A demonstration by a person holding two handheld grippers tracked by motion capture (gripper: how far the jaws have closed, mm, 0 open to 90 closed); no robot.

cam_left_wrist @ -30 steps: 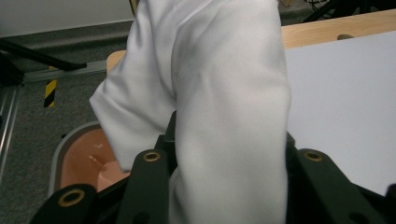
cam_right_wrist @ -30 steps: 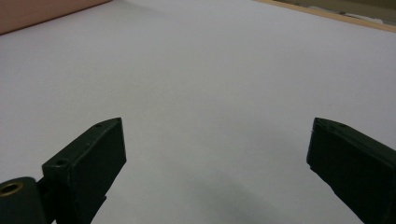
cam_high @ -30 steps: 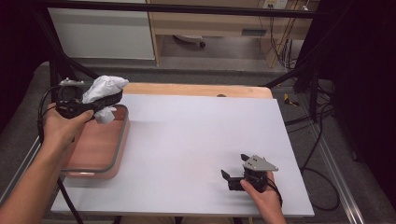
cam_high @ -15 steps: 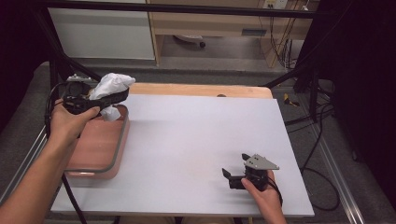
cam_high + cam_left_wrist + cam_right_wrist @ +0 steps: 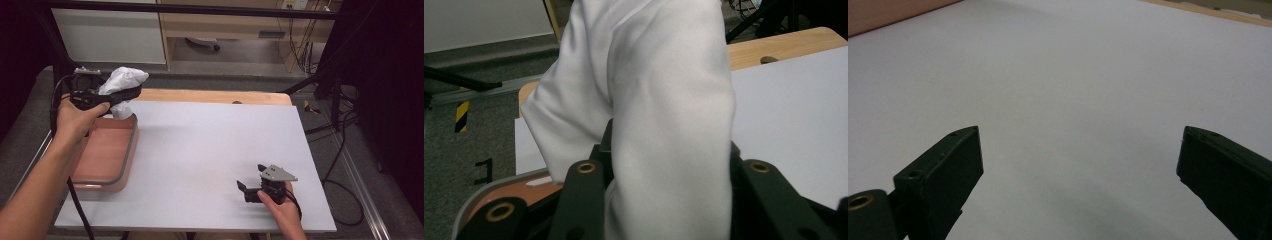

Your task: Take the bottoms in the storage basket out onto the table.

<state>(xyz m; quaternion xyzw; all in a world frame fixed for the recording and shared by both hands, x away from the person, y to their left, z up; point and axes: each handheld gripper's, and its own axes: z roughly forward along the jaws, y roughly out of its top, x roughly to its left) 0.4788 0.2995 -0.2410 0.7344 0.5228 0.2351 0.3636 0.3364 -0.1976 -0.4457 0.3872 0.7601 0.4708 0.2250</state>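
Crumpled white cloth [image 5: 121, 82] clamped in left tool [image 5: 116, 96], held above pink tray [image 5: 131, 145]; right tool [image 5: 245, 190] wide, idle on desk [image 5: 210, 150]. Placement on desk judged next.

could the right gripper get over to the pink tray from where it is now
Probably yes. The right gripper rests open at the near right of the white table top, with bare surface between it and the pink tray. The left gripper, holding a white cloth, hovers over the tray's far end.
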